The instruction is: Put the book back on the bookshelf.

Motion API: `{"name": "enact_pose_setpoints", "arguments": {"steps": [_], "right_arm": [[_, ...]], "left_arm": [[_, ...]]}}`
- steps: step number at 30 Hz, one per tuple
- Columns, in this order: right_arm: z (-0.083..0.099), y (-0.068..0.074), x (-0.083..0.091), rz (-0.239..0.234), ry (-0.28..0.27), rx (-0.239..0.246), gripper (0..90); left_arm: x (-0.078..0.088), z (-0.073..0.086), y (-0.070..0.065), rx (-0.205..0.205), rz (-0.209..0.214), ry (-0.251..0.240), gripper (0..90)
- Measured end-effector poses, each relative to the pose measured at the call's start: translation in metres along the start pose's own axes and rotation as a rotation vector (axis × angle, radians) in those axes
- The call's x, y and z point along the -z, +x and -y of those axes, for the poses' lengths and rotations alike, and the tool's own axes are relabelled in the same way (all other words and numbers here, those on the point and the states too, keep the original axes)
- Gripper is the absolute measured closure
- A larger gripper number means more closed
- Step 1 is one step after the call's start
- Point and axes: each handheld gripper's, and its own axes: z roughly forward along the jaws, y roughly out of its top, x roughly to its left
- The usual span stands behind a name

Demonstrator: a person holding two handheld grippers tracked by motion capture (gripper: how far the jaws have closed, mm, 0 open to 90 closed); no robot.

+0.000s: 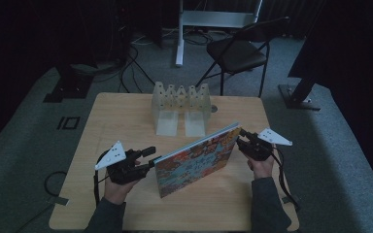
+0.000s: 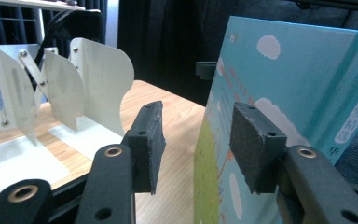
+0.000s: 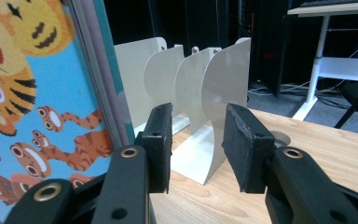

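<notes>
Picture book [image 1: 196, 160] stands on edge on the wooden table [image 1: 126, 116], long axis running from near left to far right. Left gripper [image 1: 148, 158] straddles its near end, jaws parted, one pad against the cover. Right gripper [image 1: 242, 138], half open, sits beside its far end, holding nothing. Beyond stands a white book rack [image 1: 180, 108].

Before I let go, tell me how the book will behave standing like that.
The book stands on its lower edge, tall and thin, so it will probably tip flat once free. Its flat, unbent cover suggests it is stiff. Neither the left gripper nor the right gripper clamps it, and the smooth cover looks apt to slide on the table.
</notes>
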Motion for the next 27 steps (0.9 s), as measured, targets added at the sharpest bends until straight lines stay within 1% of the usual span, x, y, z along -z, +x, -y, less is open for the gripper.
{"name": "enact_pose_setpoints", "arguments": {"steps": [2, 7, 9, 12, 13, 15, 17, 18, 19, 20, 21, 23, 26, 27], "right_arm": [[0.0, 0.0, 0.0, 0.002, 0.0, -0.001, 62.0], [0.0, 0.0, 0.0, 0.002, -0.006, -0.003, 61.9], [0.0, 0.001, 0.001, 0.006, -0.005, -0.003, 61.8], [-0.001, 0.001, 0.001, 0.006, -0.008, -0.004, 62.1], [-0.001, 0.0, 0.0, 0.003, -0.008, -0.003, 62.2], [-0.001, 0.001, 0.0, 0.006, -0.006, -0.004, 61.9], [-0.001, 0.002, 0.0, 0.015, -0.005, 0.001, 61.9], [-0.001, 0.002, 0.0, 0.016, -0.006, -0.001, 61.9], [-0.001, 0.001, 0.0, 0.012, -0.007, -0.003, 62.1], [-0.001, 0.001, 0.0, 0.01, -0.009, -0.003, 62.1], [-0.001, 0.001, 0.0, 0.009, -0.008, -0.005, 62.1], [-0.001, 0.001, 0.0, 0.009, -0.008, -0.006, 62.2], [-0.001, 0.001, 0.0, 0.011, -0.007, -0.005, 62.1], [-0.001, 0.001, 0.0, 0.01, -0.006, -0.006, 62.1]], "left_arm": [[0.003, 0.002, 0.0, 0.0, -0.021, 0.004, 51.5], [0.014, 0.007, 0.002, 0.01, -0.051, 0.004, 50.2], [0.021, 0.01, 0.002, 0.02, -0.067, 0.003, 49.3], [0.031, 0.015, 0.0, 0.016, -0.079, 0.012, 48.0], [0.034, 0.017, -0.001, 0.016, -0.089, 0.018, 47.8], [0.041, 0.021, -0.002, 0.029, -0.095, 0.02, 45.4], [0.048, 0.025, -0.005, 0.027, -0.065, 0.006, 43.6], [0.049, 0.026, -0.008, 0.027, -0.058, 0.009, 42.1], [0.05, 0.027, -0.009, 0.017, -0.043, 0.011, 41.5], [0.05, 0.028, -0.011, 0.01, -0.04, 0.011, 41.4], [0.048, 0.029, -0.012, 0.004, -0.041, 0.018, 40.8], [0.043, 0.03, -0.013, 0.012, -0.021, 0.031, 40.0], [0.034, 0.032, -0.015, 0.005, -0.003, 0.046, 40.0], [0.032, 0.033, -0.016, 0.003, 0.01, 0.047, 40.1]]}}
